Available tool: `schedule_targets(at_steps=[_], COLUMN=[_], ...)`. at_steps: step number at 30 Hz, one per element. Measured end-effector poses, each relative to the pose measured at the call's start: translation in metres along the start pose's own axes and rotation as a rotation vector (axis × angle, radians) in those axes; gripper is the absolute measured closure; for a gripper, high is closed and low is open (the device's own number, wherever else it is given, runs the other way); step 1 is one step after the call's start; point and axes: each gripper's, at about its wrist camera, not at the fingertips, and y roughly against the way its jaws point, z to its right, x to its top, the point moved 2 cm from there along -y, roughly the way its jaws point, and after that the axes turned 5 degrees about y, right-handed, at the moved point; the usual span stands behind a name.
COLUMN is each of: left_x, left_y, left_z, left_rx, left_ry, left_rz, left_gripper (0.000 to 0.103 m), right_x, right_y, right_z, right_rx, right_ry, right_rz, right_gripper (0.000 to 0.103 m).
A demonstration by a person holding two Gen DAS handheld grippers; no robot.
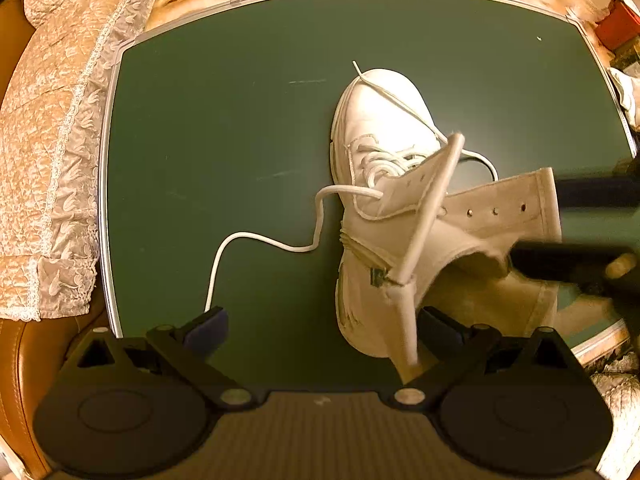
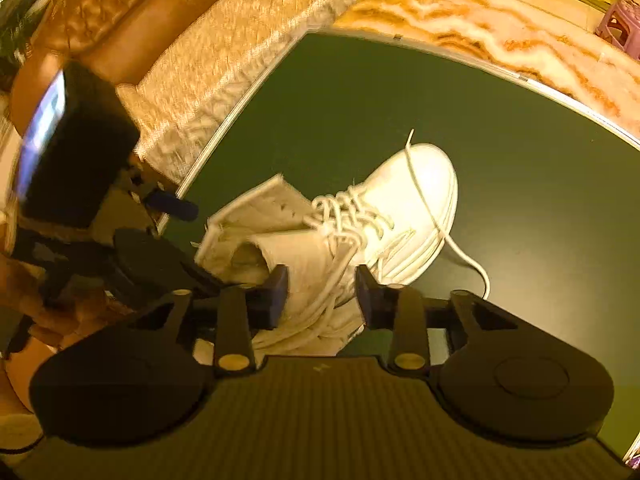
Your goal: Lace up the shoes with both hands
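Observation:
A white high-top shoe (image 1: 384, 120) lies on the green board (image 1: 224, 140), toe to the far side, its upper eyelets unlaced. One loose lace (image 1: 256, 238) trails over the board to my left gripper's left fingertip (image 1: 208, 326). My left gripper (image 1: 324, 328) points straight down over the heel, wide open and holding nothing. My right gripper (image 2: 322, 292) stands open around the shoe's (image 2: 416, 184) tongue cloth and a lace strand (image 2: 334, 280), with a gap beside the right pad. Its dark fingers (image 1: 560, 260) reach the collar from the right, blurred.
A quilted, lace-edged cover (image 1: 52, 152) on a tan leather sofa (image 2: 132, 12) borders the board's left side. The board's metal rim (image 1: 110, 184) runs close to my left gripper. Marbled floor (image 2: 500, 36) lies beyond. A red box (image 1: 616, 24) sits at the far right.

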Motion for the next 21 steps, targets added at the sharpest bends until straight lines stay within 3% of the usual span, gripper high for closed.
schedule_targets(at_steps=[5,9,12,13,14,16,21], left_x=[-0.005,-0.006,-0.007,-0.007,-0.007,-0.006,-0.004], left_y=[0.009,0.020,0.027,0.029,0.032,0.039,0.063], left_z=[-0.002,-0.009,-0.016,-0.018,-0.020,-0.022,-0.035], left_rx=[0.026,-0.011,-0.039,-0.043,-0.048,-0.066,-0.088], left_ry=[-0.040,-0.024,-0.004,0.002,0.005,0.004,0.007], left_rz=[0.002,0.003,0.000,-0.003,-0.005,0.010,0.108], left_gripper=[0.000,0.000,0.000,0.000,0.000,0.000,0.000], right_x=[0.015,0.024,0.035,0.038,0.040,0.043,0.046], right_y=[0.013,-0.025,-0.065,-0.078,-0.088,-0.104,-0.131], right_z=[0.038,0.065,0.078,0.083,0.086,0.083,0.078], right_rx=[-0.049,-0.116,-0.094,-0.075,-0.054,-0.056,-0.072], right_ry=[-0.056,-0.018,-0.003,-0.015,-0.017,0.010,0.051], right_rz=[0.152,0.242,0.223,0.203,0.200,0.183,0.153], right_gripper=[0.039,0.039,0.039,0.044,0.060,0.082,0.083])
